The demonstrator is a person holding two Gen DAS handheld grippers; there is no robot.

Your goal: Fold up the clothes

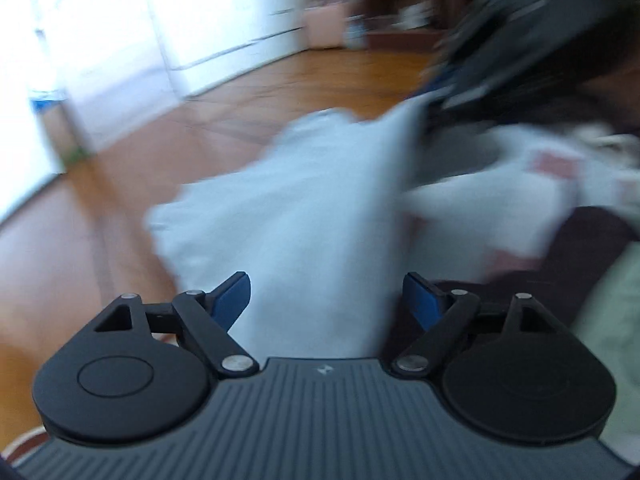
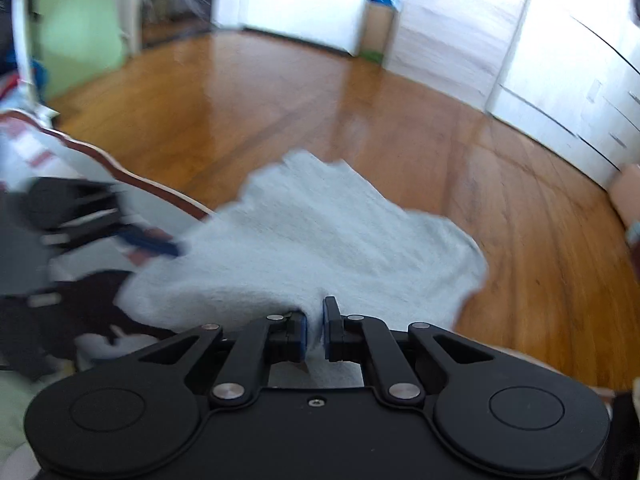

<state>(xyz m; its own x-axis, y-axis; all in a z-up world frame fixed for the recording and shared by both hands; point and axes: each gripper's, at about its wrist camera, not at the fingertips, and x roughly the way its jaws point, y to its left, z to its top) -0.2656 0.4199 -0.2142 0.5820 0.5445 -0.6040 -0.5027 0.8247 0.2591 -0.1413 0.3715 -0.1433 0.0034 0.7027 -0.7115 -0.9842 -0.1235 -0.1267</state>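
Observation:
A pale blue towel-like cloth (image 2: 320, 240) hangs in the air over the wooden floor. My right gripper (image 2: 316, 330) is shut on its near edge, and the cloth spreads away ahead of it. In the left wrist view the same cloth (image 1: 304, 208) runs between my left gripper's (image 1: 328, 300) wide-open blue pads (image 1: 230, 300), which do not pinch it. The right gripper (image 1: 500, 64) shows blurred at the upper right there, holding the cloth's far end. The left gripper (image 2: 100, 220) shows blurred at the left of the right wrist view, beside the cloth.
A heap of other clothes, white with red print (image 1: 552, 168) and dark pieces (image 2: 80, 304), lies on a surface with a brown rim (image 2: 132, 178). Wooden floor (image 2: 360, 112) spreads ahead. White cabinets (image 1: 240, 20) and drawers (image 2: 580, 92) line the walls.

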